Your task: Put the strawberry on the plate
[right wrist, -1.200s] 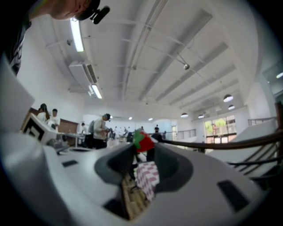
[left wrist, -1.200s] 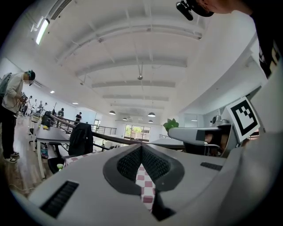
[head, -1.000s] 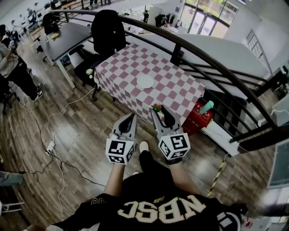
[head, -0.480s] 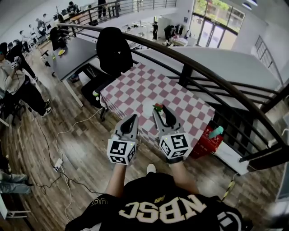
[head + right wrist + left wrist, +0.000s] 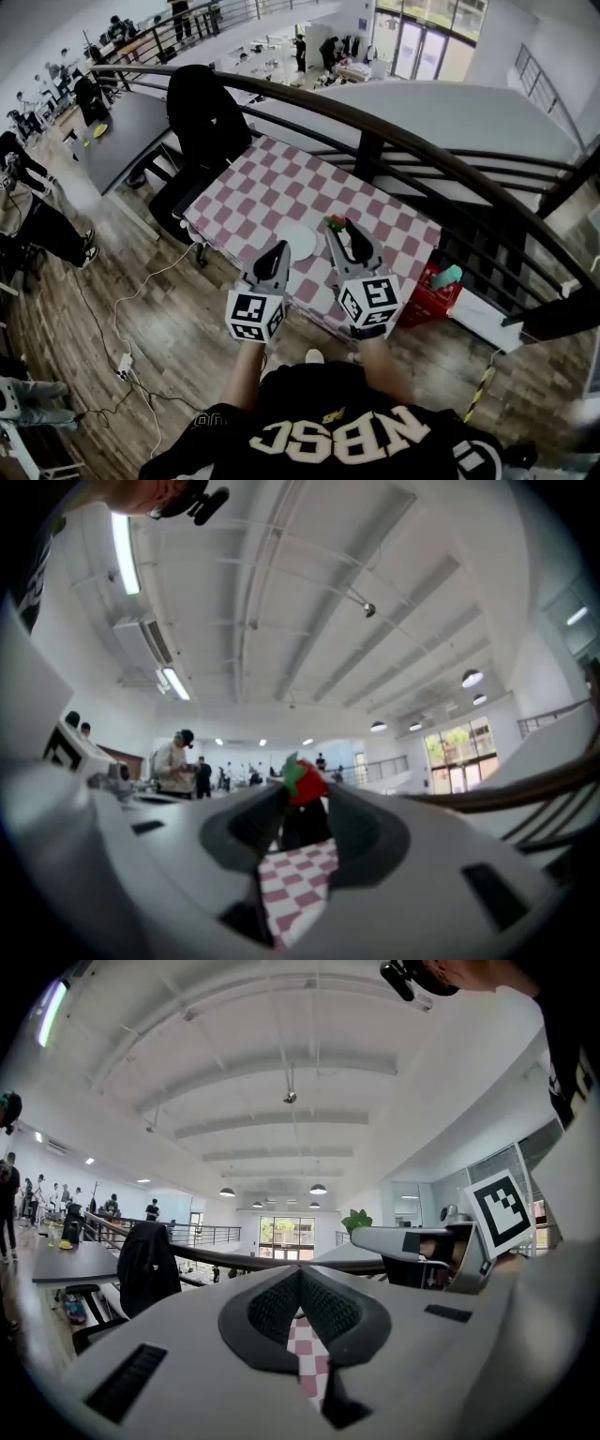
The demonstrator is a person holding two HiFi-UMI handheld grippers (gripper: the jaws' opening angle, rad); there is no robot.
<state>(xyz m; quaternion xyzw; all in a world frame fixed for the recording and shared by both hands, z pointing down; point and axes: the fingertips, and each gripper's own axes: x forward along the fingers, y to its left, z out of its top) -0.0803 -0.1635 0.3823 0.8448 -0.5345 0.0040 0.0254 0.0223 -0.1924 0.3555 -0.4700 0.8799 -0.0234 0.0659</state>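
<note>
**Head view: strawberry gripped, plate bare**

Head view looks steeply down on both tongs, which are held out over the near edge of a table covered in a pink-and-white checked cloth. The right gripper is closed on the strawberry, pinching the red fruit at its very tips with the green leaves uppermost. The right gripper view confirms this, with the berry wedged between the two dark pads and checked cloth visible below it.

The left gripper carries nothing. Its own view shows the jaws meeting at the tips, with only a thin wedge of cloth visible lower down.

A white plate lies on the cloth. In this picture it sits between the two tong tips, and the strawberry is just to its right (how high the fruit hangs above the cloth cannot be judged).

A black office chair stands at the table's far left. A dark railing curves behind the table, and a red crate sits on the floor at its right end.
</note>
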